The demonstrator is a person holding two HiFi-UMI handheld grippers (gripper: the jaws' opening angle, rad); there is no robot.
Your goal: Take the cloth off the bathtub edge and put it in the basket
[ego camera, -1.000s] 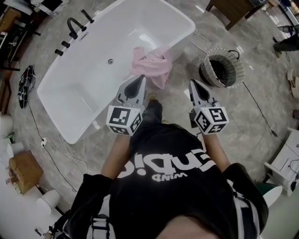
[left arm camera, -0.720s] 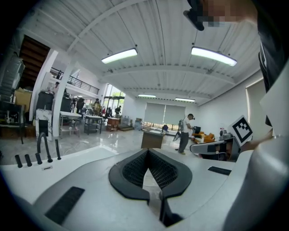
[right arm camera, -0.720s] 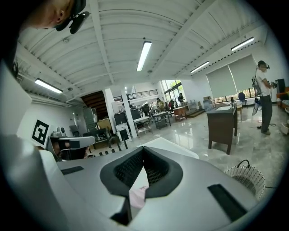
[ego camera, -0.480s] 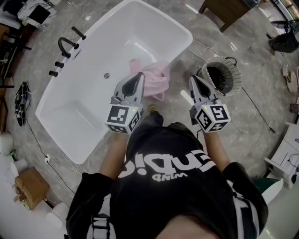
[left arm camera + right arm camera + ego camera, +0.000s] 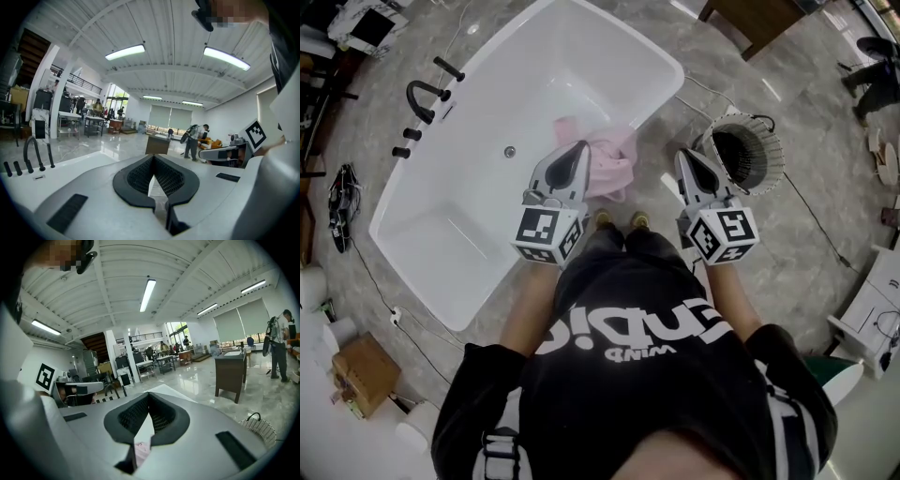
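Cloth (image 5: 605,161): draped on tub (image 5: 487,112) edge | left gripper (image 5: 578,148), right gripper (image 5: 682,155): jaws together, empty | change: both brought nearer cloth | pickup pending; basket (image 5: 741,159) waits

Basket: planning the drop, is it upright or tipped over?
Upright: the basket shows its round open mouth facing up in the head view.

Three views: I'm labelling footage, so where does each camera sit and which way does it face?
Head view: on the person's head, steeply down at white bathtub, pink cloth on its edge, wicker basket; torso, arms, left gripper, right gripper show.
Left gripper view: on that gripper, out across hall; its shut jaws.
Right gripper view: likewise; its shut jaws.
Shared: basket, in head and right gripper views.
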